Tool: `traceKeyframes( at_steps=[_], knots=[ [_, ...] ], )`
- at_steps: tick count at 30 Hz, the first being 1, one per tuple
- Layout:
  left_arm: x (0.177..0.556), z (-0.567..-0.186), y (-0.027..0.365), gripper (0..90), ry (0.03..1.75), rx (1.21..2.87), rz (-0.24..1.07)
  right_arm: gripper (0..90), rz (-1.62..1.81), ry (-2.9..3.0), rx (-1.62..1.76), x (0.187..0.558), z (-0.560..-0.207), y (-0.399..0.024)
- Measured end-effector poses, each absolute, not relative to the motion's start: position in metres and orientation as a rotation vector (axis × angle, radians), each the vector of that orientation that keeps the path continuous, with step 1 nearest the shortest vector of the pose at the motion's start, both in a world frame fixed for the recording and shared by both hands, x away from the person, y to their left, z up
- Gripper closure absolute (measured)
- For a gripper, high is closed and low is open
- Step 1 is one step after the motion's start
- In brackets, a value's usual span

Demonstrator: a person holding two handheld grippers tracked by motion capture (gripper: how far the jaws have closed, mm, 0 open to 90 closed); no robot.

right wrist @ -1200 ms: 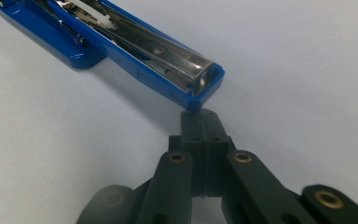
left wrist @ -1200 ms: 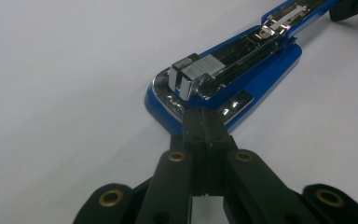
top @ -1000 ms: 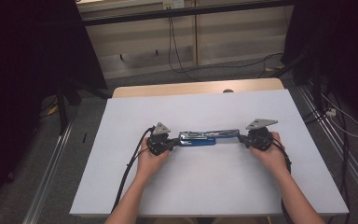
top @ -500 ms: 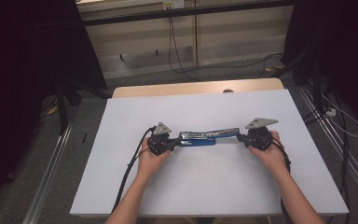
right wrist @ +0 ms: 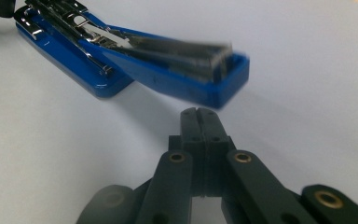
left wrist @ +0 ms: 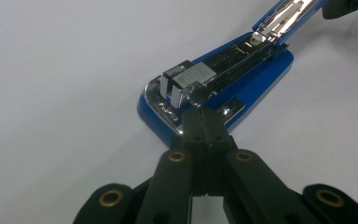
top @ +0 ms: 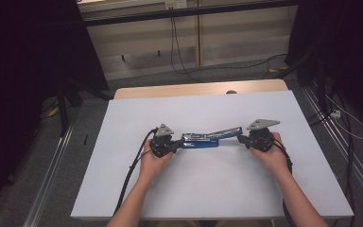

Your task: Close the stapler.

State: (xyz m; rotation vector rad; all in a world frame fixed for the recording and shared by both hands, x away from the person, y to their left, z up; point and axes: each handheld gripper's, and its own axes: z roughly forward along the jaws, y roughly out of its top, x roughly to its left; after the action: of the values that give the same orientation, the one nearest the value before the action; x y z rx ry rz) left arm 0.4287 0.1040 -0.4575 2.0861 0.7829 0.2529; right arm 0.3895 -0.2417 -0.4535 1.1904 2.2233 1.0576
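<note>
A blue stapler (top: 207, 138) lies swung open on the white table (top: 208, 189), its base at the left and its top arm reaching right. My left gripper (top: 178, 144) is shut, with nothing between its jaws. In the left gripper view its tips (left wrist: 204, 117) rest on the front end of the stapler's base (left wrist: 261, 74), beside the chrome magazine (left wrist: 191, 79). My right gripper (top: 242, 139) is shut too and empty. In the right gripper view its tips (right wrist: 198, 115) stand just short of the top arm's raised blue end (right wrist: 214, 91), which looks blurred.
The white table's wooden far edge (top: 194, 90) has a small dark spot (top: 231, 92). Cables (top: 127, 179) trail from both grippers toward the near edge. Metal rails (top: 52, 179) run along the floor on either side. Open table surface lies all around the stapler.
</note>
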Motion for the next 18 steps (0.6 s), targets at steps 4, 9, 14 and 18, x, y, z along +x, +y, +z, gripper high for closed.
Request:
traceKeyframes(
  at_steps=[4, 9, 14, 18],
  knots=[
    [0.4279, -0.4573, 0.1041, 90.0, 0.789, 2.090, 0.252, 90.0, 1.070, 2.225, 1.192, 0.3903, -0.4546, -0.2410],
    [0.4282, -0.4587, 0.1043, 90.0, 0.790, 2.103, 0.260, 90.0, 1.091, 2.225, 1.194, 0.3896, -0.4551, -0.2420],
    [0.4273, -0.4583, 0.1042, 90.0, 0.795, 2.088, 0.233, 90.0, 1.119, 2.221, 1.193, 0.3881, -0.4543, -0.2433],
    [0.4258, -0.4548, 0.1076, 87.2, 0.798, 2.064, 0.214, 86.9, 1.152, 2.208, 1.210, 0.3863, -0.4547, -0.2448]
  ],
)
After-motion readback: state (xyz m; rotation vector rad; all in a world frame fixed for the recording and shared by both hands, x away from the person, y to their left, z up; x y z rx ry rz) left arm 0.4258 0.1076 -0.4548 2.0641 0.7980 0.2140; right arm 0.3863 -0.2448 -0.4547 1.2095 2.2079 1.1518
